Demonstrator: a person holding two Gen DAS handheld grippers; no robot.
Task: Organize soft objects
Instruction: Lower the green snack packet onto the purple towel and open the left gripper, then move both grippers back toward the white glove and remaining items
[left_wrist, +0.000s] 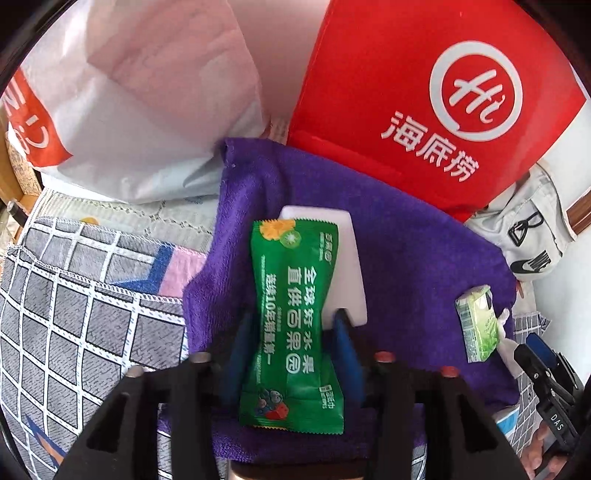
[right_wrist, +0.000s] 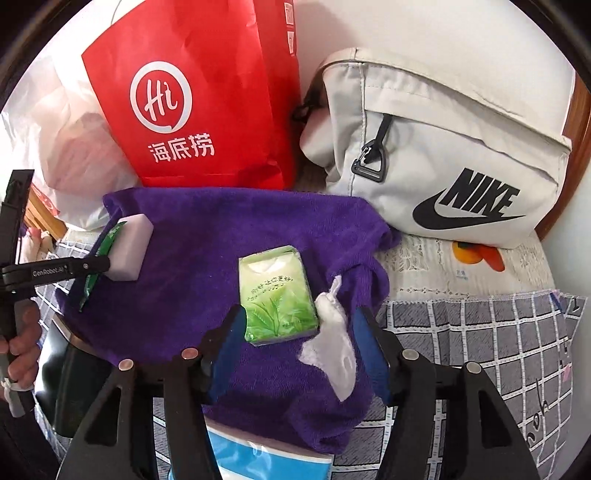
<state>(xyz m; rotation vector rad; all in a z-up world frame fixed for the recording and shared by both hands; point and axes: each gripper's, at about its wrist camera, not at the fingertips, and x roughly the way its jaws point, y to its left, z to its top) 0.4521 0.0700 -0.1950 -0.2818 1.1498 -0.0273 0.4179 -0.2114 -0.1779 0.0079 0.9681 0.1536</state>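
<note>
While the green wet-wipe sachet (left_wrist: 293, 325) is clamped at its waist by the left gripper (left_wrist: 291, 332) above a white sponge block (left_wrist: 343, 258), the right gripper (right_wrist: 299, 332) is held with fingers apart over the purple towel (right_wrist: 207, 258). Between those fingers are found a green tissue pack (right_wrist: 277, 295), nearer the left pad, and a white cloth pouch (right_wrist: 334, 347). The pack's long axis is judged to run roughly along the fingers, away from the camera.
</note>
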